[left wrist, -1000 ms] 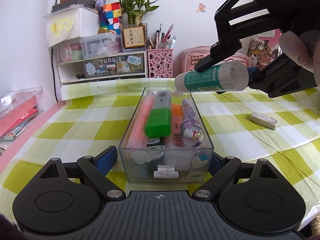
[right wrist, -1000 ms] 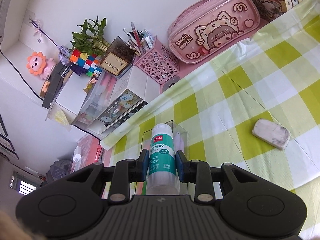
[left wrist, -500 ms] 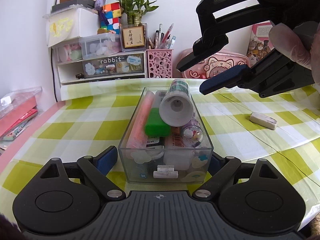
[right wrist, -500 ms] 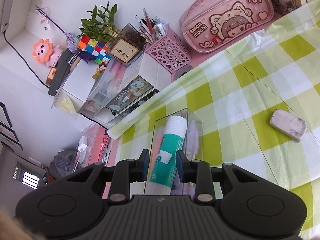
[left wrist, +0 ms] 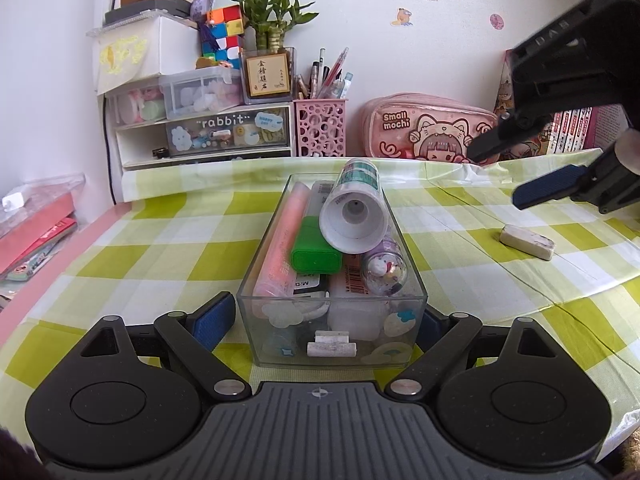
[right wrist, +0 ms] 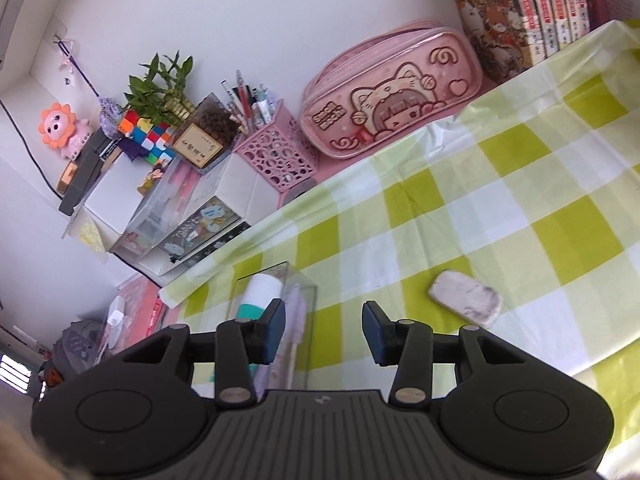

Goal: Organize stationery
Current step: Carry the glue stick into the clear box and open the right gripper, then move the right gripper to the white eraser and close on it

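A clear plastic box [left wrist: 332,336] stands on the checked tablecloth, packed with highlighters, markers and small items. A white-and-teal glue stick [left wrist: 354,210] lies on top of them, its base toward me. My left gripper [left wrist: 326,326] is shut on the near end of the box. My right gripper [right wrist: 324,330] is open and empty, up and to the right of the box; it shows in the left wrist view [left wrist: 520,168]. The box and glue stick [right wrist: 260,294] sit at its lower left. A dirty white eraser [left wrist: 527,241] lies on the cloth to the right, also in the right wrist view [right wrist: 466,298].
Along the back wall stand a white drawer unit [left wrist: 200,132], a pink pen holder [left wrist: 320,126], a pink pencil case [left wrist: 428,130] and books [left wrist: 568,128]. Red folders [left wrist: 32,232] lie at the left edge.
My right gripper tilted the glue stick down into the box, opened and let it go, then drew back up and to the right. The left gripper kept its hold on the box.
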`<state>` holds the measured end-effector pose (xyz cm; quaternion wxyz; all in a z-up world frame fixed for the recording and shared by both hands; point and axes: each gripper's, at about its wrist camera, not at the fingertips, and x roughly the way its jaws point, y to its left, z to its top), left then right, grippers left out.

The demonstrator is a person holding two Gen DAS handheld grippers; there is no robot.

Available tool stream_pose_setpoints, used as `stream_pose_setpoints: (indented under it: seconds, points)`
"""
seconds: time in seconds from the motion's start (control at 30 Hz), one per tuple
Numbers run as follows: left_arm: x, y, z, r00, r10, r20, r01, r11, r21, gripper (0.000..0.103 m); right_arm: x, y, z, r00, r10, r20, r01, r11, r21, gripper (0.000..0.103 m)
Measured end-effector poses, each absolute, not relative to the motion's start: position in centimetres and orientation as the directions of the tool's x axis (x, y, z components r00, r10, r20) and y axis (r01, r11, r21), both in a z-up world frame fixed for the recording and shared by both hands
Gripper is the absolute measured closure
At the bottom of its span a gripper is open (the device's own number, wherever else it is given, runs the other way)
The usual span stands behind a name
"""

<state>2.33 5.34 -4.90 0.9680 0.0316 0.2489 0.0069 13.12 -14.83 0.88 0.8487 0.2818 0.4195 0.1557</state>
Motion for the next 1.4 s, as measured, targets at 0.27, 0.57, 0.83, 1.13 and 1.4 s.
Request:
stream_pose_setpoints:
  seconds: [0.27, 0.57, 0.83, 1.13, 1.4]
  points:
    - [2.3, 5.5, -4.9, 0.875, 0.026, -0.484, 0.002, 0.998, 0.058, 0.016, 12.3, -17.0, -0.4, 0.652, 0.335, -0.68, 0.012, 0.892, 0.451, 0.047]
    - [2.3, 5.6, -4.9, 0.876, 0.026, -0.482, 0.002, 0.998, 0.059, 0.016, 12.1, -15.8, -1.4, 0.642, 0.274, -0.716, -0.039, 0.944, 0.326, 0.046]
    - [2.3, 5.6, -4.9, 0.876, 0.027, -0.482, 0.002, 0.998, 0.059, 0.016, 12.3, -15.4, -2.3, 0.618, 0.244, -0.747, -0.055, 0.962, 0.269, 0.039]
    - [2.1, 5.7, -4.9, 0.882, 0.028, -0.471, 0.0, 0.998, 0.059, 0.016, 12.0, -14.5, -2.7, 0.633, 0.217, -0.743, -0.128, 0.976, 0.176, 0.034]
    - [1.7, 5.5, -5.0, 0.884, 0.025, -0.466, 0.003, 0.998, 0.06, 0.02, 11.8, -13.6, -3.3, 0.669, 0.187, -0.72, -0.183, 0.979, 0.084, 0.03]
